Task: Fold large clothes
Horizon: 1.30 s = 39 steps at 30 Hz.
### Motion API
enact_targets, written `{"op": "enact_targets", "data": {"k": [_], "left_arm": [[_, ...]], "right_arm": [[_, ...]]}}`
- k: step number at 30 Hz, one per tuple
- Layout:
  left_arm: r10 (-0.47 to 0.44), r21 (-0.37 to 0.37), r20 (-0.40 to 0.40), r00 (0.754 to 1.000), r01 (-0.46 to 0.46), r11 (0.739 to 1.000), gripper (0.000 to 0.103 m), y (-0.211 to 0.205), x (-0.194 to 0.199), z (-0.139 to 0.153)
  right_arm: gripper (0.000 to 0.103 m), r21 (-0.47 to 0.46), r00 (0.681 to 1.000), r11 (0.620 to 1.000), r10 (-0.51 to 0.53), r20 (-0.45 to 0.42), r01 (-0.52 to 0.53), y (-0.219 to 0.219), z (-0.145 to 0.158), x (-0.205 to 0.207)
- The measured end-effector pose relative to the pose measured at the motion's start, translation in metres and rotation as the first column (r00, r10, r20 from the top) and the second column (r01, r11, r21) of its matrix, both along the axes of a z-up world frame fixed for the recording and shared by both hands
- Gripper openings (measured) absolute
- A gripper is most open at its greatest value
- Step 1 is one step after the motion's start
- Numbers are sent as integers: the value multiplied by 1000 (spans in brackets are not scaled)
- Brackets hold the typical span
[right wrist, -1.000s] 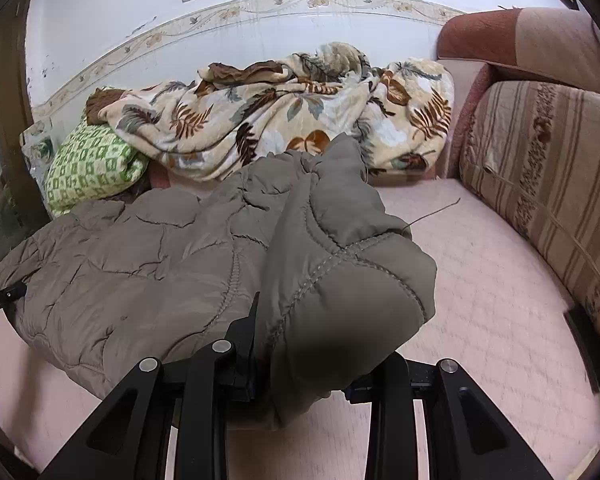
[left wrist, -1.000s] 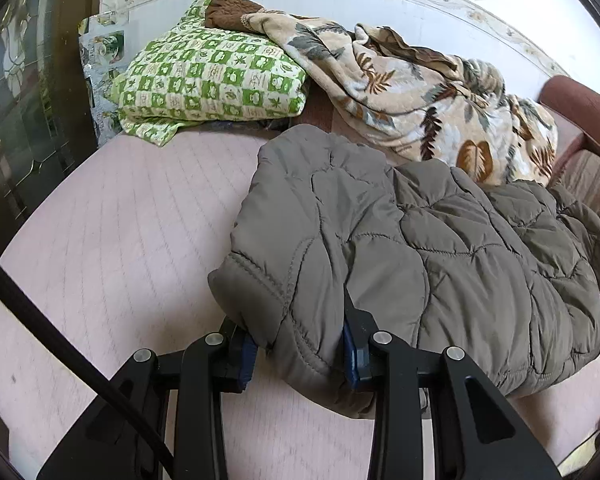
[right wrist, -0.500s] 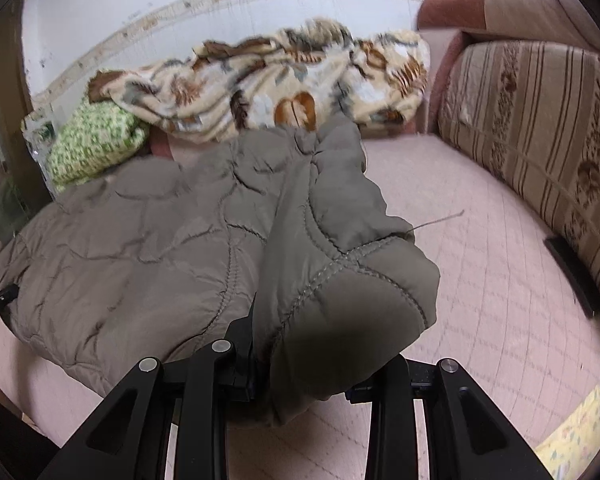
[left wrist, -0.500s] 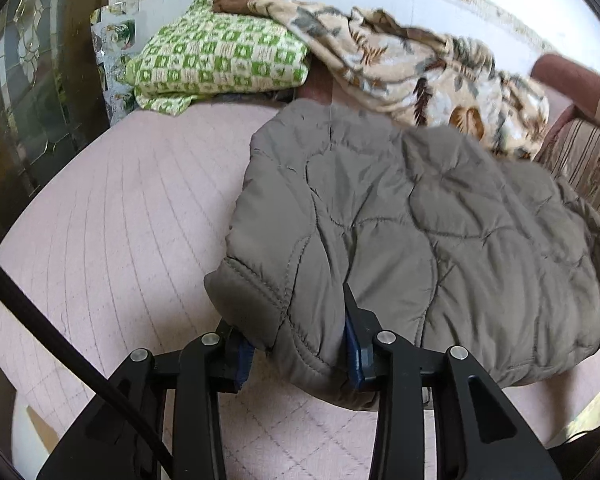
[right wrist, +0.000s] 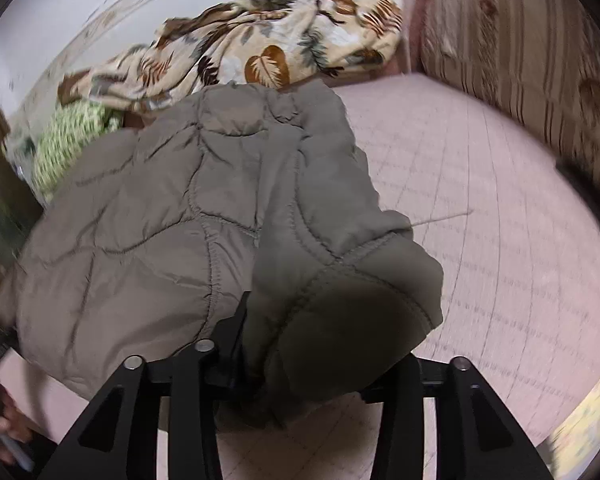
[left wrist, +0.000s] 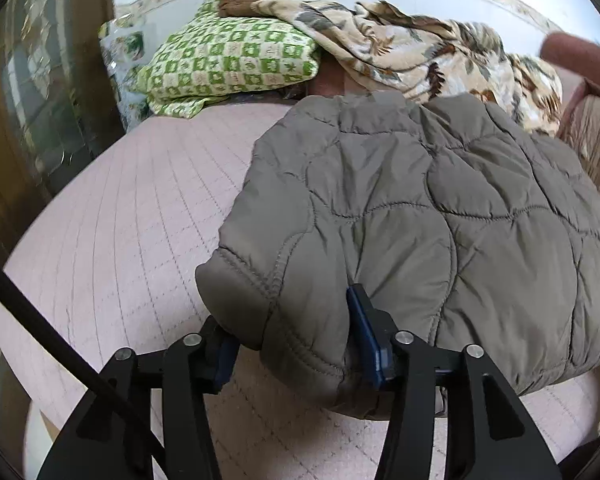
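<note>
While both tools' jaws are opening, the quilted jacket (left wrist: pixel 440 216) still sits bunched between each pair.

One grey-brown quilted padded jacket (left wrist: pixel 440 216) fills the middle of each frame. At the upper left lies one green-and-white checked pillow (left wrist: pixel 228 64), with one crumpled cream blanket printed with brown leaves (left wrist: pixel 428 56) across the top. Two black two-finger grippers show, one at each frame's bottom edge.
</note>
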<state>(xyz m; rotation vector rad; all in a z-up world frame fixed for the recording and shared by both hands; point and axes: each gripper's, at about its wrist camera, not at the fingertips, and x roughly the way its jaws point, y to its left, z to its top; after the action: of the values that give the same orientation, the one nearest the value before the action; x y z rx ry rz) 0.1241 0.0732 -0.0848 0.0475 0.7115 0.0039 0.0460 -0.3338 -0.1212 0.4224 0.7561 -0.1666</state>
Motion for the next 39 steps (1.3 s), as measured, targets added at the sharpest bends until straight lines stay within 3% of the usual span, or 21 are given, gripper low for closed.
{"op": "enact_targets", "data": {"k": [2,6,12,16,18,22,27,32,36,39], "left_arm": [[36,-51,2,999,-36,998,63,9,-6,0],[67,-101,22,998,-64,993,64,18,-25,2],[81,-48,159,984,-75,996,65,10,-79,20],[41,32,337,941,-55,998,68,-9,-111,46],[-9,68,374,927,-17,998,77,-20,-111,58],[-110,117,294,950,78,990,80,-53,-79,68],[-182,160,172,968,154,975,80,-92,-33,56],[-172,118,39,984,166,979,80,-102,8,25],[-162,67,-5,987,162,984,82,-98,24,6],[-168,80,-3,986,168,983,86,-99,29,-6]], "right_arm": [[57,77,1000,997,-15,2,15,-9,-1,-11],[61,106,999,994,-35,28,32,-11,2,-39],[63,-10,992,996,-84,96,85,-1,19,-85],[63,-75,969,985,-139,202,157,2,38,-102],[63,-109,954,979,-141,264,175,8,50,-103],[63,-156,964,981,-71,255,114,19,63,-75],[63,-116,981,993,-13,194,36,21,58,-32],[63,-129,992,992,6,122,10,24,39,-2],[63,-119,999,993,14,46,-9,23,17,15],[64,-49,1000,999,14,6,-14,13,3,23]]}}
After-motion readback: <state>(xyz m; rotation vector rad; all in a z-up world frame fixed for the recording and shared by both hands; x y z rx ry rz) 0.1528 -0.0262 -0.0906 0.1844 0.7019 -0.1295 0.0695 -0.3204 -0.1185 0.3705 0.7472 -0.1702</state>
